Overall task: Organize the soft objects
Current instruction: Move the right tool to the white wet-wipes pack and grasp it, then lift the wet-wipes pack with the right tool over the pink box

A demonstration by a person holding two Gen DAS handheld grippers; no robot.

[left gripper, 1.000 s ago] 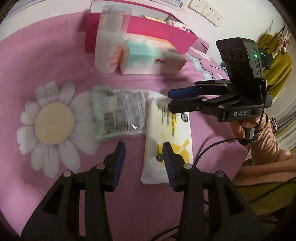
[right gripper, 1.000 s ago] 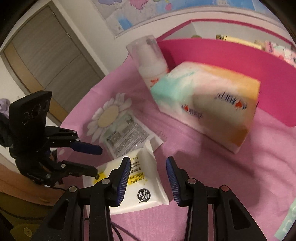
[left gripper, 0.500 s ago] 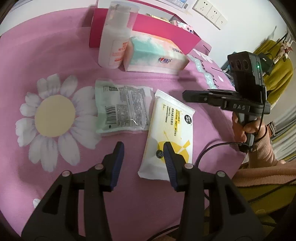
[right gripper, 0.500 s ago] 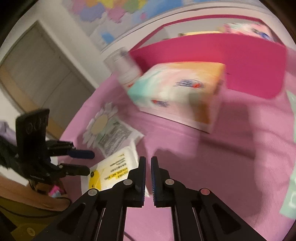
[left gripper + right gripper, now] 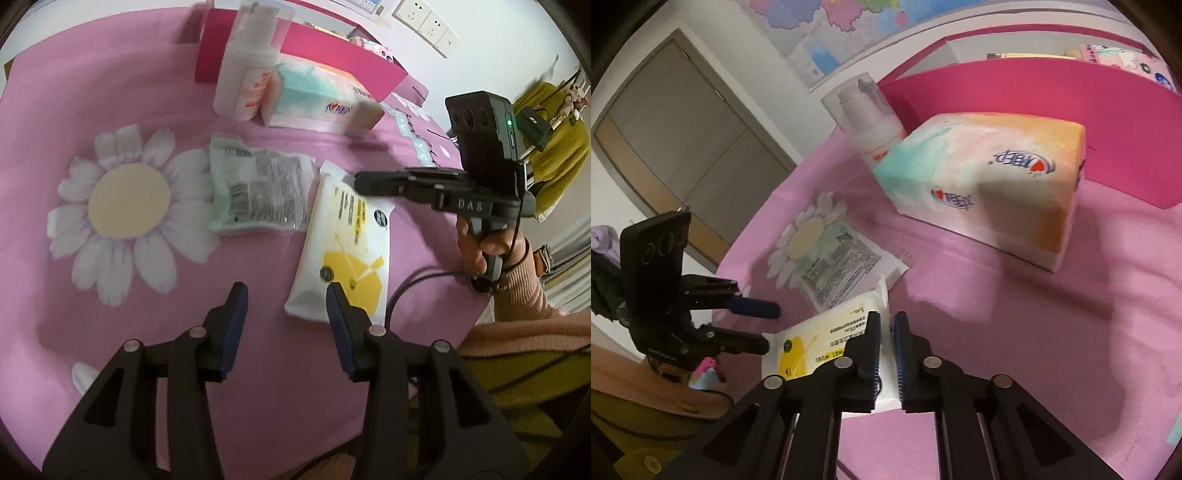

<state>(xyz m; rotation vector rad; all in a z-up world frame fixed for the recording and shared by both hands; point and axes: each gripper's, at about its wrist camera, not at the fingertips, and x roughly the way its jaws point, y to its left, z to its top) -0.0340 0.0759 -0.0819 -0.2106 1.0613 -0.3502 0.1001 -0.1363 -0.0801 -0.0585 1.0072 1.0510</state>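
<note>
Wet-wipes pack under nearly clenched right claw; left claw spread, empty.

White-and-yellow soft wipes pack lying flat on the pink cloth, clear-and-green crinkled plastic sachet flat just beside it, pastel teal-and-orange soft tissue pack resting against the magenta box.

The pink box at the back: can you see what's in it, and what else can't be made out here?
- Pink box: its front wall hides most of the contents in both views.
- White and yellow wipes pack: print too small to read.
- Right hand-held gripper: nearly shut, but right wrist view doesn't settle whether it pinches the pack.
- Pump bottle: blurred label, left wrist view.
</note>
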